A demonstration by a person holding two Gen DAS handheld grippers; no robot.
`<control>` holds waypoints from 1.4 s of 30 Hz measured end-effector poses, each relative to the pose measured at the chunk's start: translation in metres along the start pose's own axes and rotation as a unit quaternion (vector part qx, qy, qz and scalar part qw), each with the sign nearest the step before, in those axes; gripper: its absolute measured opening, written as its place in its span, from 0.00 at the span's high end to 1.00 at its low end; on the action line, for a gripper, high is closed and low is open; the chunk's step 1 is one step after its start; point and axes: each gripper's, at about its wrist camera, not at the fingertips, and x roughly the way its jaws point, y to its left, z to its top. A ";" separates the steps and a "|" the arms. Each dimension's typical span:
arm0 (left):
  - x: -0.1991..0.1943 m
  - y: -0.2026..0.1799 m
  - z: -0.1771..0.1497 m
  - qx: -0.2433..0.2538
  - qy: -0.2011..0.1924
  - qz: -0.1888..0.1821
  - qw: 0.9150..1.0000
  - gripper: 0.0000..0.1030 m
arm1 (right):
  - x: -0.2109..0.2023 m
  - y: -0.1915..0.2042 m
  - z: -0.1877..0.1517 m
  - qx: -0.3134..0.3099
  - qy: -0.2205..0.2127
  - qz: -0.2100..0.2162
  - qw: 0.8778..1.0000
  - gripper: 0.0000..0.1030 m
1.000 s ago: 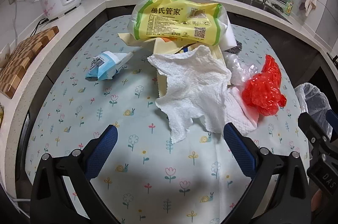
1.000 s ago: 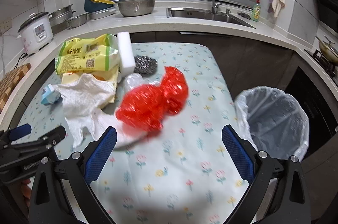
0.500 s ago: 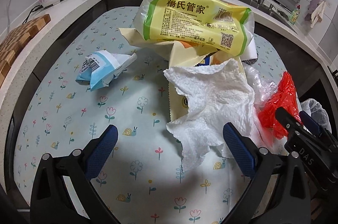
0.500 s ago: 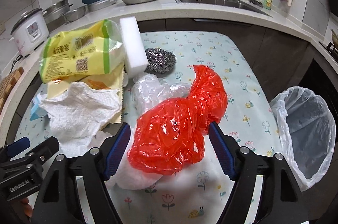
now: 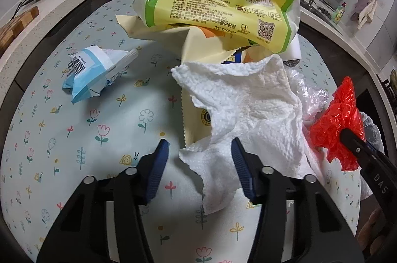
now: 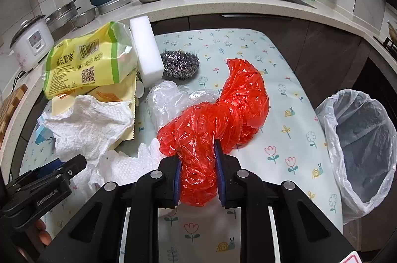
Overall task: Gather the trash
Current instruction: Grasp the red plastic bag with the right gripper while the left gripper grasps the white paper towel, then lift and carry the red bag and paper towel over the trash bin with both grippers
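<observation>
My right gripper is closing on the red plastic bag: both blue pads press into its crumpled near end, the rest of the bag trails away over the floral tablecloth. My left gripper is also closing, jaws still part-way apart. The lower flap of the white paper towel sits between them, touching the right pad; left pad clear of it, so no grip there.

The towel lies on a cream wrapper and overlaps a second white sheet under the red bag. Behind it: a yellow-green printed package on top of the pile, a white sponge block leaning against it, a steel scourer just beside the block. Clear crumpled plastic sits between the scourer and the red bag, touching the bag. A blue-white crumpled packet lies apart on the cloth, left of the pile.

The lined trash bin stands off the table's right edge, open.
</observation>
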 end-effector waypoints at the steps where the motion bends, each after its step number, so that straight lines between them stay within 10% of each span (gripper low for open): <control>1: 0.000 -0.001 0.000 0.002 0.002 -0.003 1.000 0.68 | -0.004 0.000 0.000 -0.003 -0.004 -0.002 1.000 0.80; 5: -0.002 -0.002 -0.005 0.001 0.008 -0.009 1.000 0.97 | -0.019 -0.004 0.000 -0.003 -0.015 0.002 1.000 0.80; 22: -0.060 -0.029 -0.047 0.042 -0.005 -0.058 0.997 0.99 | -0.070 -0.044 -0.013 0.029 -0.038 0.004 0.999 0.80; 28: -0.059 -0.040 -0.057 0.053 0.006 -0.046 0.998 0.94 | -0.075 -0.051 -0.019 0.033 -0.037 0.005 0.999 0.80; 30: -0.064 -0.042 -0.055 0.053 -0.003 -0.036 0.998 0.72 | -0.077 -0.052 -0.020 0.032 -0.038 0.005 0.999 0.80; 36: -0.079 -0.049 -0.048 0.058 -0.038 -0.045 0.997 0.57 | -0.077 -0.053 -0.021 0.036 -0.038 0.006 0.999 0.80; 42: -0.059 -0.058 -0.045 0.064 -0.017 -0.059 0.996 0.56 | -0.075 -0.054 -0.021 0.035 -0.035 0.006 0.999 0.80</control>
